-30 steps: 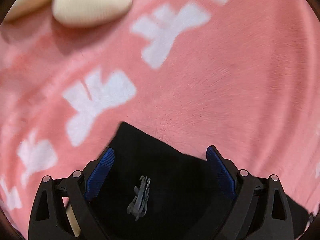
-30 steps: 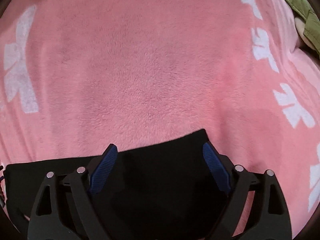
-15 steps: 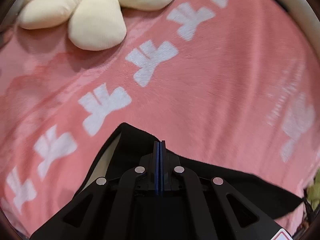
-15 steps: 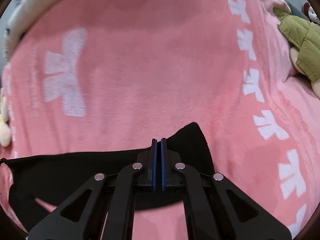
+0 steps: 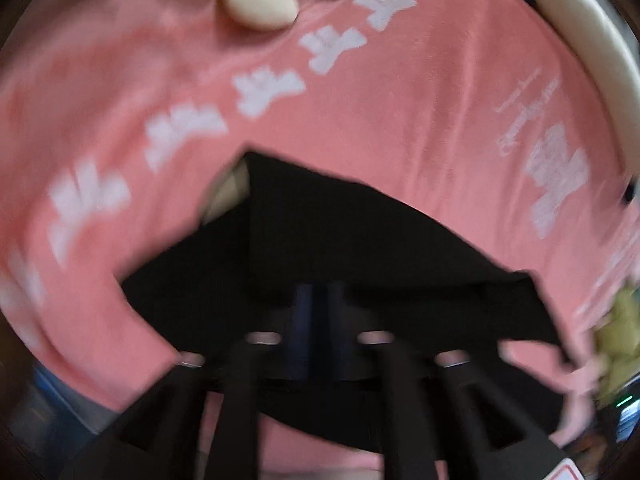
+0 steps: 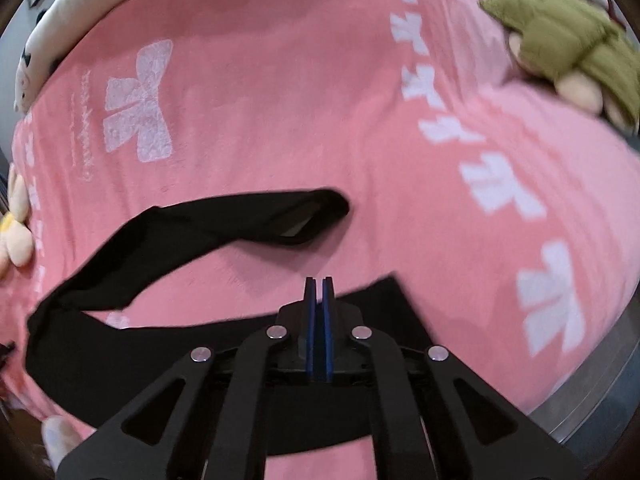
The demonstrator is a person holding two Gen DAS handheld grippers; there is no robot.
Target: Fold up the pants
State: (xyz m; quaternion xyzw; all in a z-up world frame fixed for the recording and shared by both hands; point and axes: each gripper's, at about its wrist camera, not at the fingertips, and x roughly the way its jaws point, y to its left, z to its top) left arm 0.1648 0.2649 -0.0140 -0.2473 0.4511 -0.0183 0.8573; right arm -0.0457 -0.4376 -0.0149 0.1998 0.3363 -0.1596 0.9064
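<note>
- left wrist view, blurred: left gripper (image 5: 318, 320), black two-finger frame with blue pads, jaws opening; the pads stand slightly apart with dark cloth around them, though whether they press on it cannot be told.
- black fabric pants (image 5: 360, 232): draped right at the fingertips and spreading ahead and to both sides; a pale lining shows at a folded corner ahead-left.
- pink fleece blanket with white bow print (image 5: 400, 92): beneath everything.
- cream flower-shaped plush cushion (image 5: 260, 0): far ahead, slightly left.
- green plush toy (image 5: 618, 336): at the right edge.
- right wrist view: right gripper (image 6: 319, 292), same build, blue pads pressed together, pinching an edge of the black pants (image 6: 200, 360) that crosses under the fingers.
- pants' far portion: loops ahead-left, lying on the blanket (image 6: 280, 120).
- green plush toy (image 6: 560, 48): far ahead-right.
- cream flower cushion (image 6: 16, 220): at the left edge.
</note>
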